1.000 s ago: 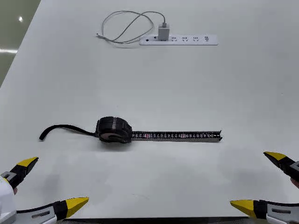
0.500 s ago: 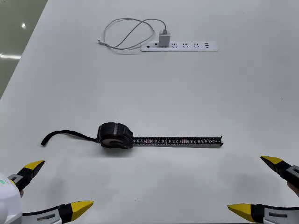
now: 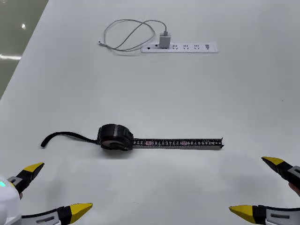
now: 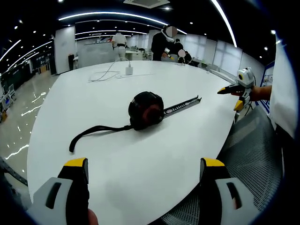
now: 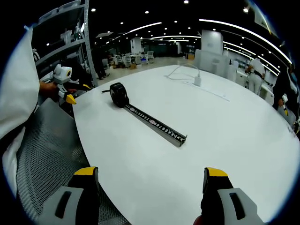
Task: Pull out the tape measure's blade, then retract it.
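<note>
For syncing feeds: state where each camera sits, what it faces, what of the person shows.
Head view: headset, looking down at the tape measure on the table; left gripper, right gripper at bottom.
Left gripper view: on left gripper, faces the strap end; jaws open.
Right gripper view: on right gripper, faces the blade tip; jaws open.
Both share tape measure, opposite gripper.

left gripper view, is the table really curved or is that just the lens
Left gripper view: the fisheye bends the table edge; the tape measure is sharp. Right gripper view: same bending. Head view: straight edges, soft even light, glare on the floor.
</note>
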A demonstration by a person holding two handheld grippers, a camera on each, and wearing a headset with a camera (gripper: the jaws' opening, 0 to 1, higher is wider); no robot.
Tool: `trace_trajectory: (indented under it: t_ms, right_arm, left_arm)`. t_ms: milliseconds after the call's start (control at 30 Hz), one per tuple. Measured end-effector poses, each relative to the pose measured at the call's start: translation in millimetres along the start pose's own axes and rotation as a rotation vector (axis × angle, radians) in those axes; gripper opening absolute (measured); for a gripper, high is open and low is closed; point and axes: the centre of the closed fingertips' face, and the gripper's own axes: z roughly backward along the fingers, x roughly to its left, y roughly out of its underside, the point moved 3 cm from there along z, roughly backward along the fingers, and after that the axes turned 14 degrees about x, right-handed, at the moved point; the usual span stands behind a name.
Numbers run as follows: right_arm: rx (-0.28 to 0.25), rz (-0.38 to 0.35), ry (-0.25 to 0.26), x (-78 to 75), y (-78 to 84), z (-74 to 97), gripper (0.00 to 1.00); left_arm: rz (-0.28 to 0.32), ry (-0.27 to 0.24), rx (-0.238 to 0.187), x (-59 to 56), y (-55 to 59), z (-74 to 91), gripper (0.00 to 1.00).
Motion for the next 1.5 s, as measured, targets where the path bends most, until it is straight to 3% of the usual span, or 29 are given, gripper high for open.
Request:
trace_trajectory:
  t_ms: [1000,1500]
  right_arm:
    - [0.02,0.019,-0.003,1.1,-2.0,-3.3,0.9]
    - [0.013,0.043,-0.011,-8.5,-14.4,-9.2,0.89]
  left_arm:
    - [0.002,0.021,-0.001,-2.5,-5.3,-6.4,0.96]
    - [0.002,0.029,0.005,-11.2,-23.8,-23.3,0.98]
